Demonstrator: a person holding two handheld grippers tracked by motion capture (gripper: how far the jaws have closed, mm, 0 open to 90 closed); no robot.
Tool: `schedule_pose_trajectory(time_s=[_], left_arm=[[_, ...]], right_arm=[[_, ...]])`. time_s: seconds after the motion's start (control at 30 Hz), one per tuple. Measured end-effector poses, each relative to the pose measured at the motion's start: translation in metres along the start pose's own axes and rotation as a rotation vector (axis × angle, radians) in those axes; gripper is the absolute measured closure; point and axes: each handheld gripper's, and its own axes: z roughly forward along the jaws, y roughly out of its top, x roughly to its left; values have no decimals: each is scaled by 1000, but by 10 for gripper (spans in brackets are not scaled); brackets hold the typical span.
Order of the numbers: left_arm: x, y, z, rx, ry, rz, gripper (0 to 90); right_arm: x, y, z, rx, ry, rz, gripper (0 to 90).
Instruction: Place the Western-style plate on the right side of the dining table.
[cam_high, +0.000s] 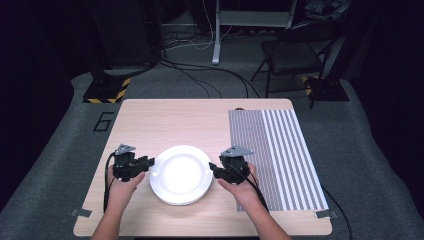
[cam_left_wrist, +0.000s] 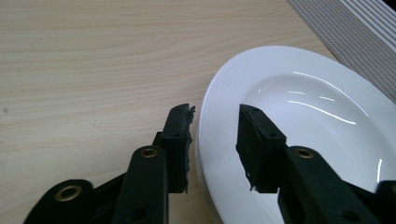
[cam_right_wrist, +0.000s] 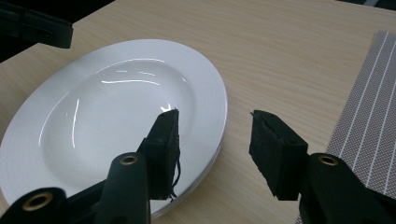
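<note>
A white plate (cam_high: 181, 175) tops what looks like a short stack of plates near the table's front middle. My left gripper (cam_high: 150, 162) is at the plate's left edge. In the left gripper view, my left gripper (cam_left_wrist: 215, 112) straddles the rim of the plate (cam_left_wrist: 299, 116), one jaw outside and one over the rim, with gaps on both sides. My right gripper (cam_high: 214, 167) is at the plate's right edge. In the right gripper view, my right gripper (cam_right_wrist: 214, 114) has one jaw over the plate (cam_right_wrist: 116, 107) and the other over bare wood, wide apart.
A grey striped placemat (cam_high: 280, 150) covers the right part of the wooden table (cam_high: 175, 120), close beside my right hand; the placemat (cam_right_wrist: 373, 116) also lies at the right in the right gripper view. Beyond the table are a chair (cam_high: 295, 50), floor cables and stands.
</note>
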Motion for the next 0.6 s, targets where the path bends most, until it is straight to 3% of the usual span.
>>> schedule_pose_trajectory(time_s=[0.13, 0.27, 0.6], left_arm=[[3, -4, 4, 31, 8, -22, 706], [5, -6, 9, 49, -26, -45, 743], [6, -8, 13, 70, -19, -43, 824]], right_arm=[[-1, -3, 2, 6, -2, 8, 514], [0, -7, 6, 27, 14, 20, 506], [-1, -14, 13, 66, 32, 48, 495]])
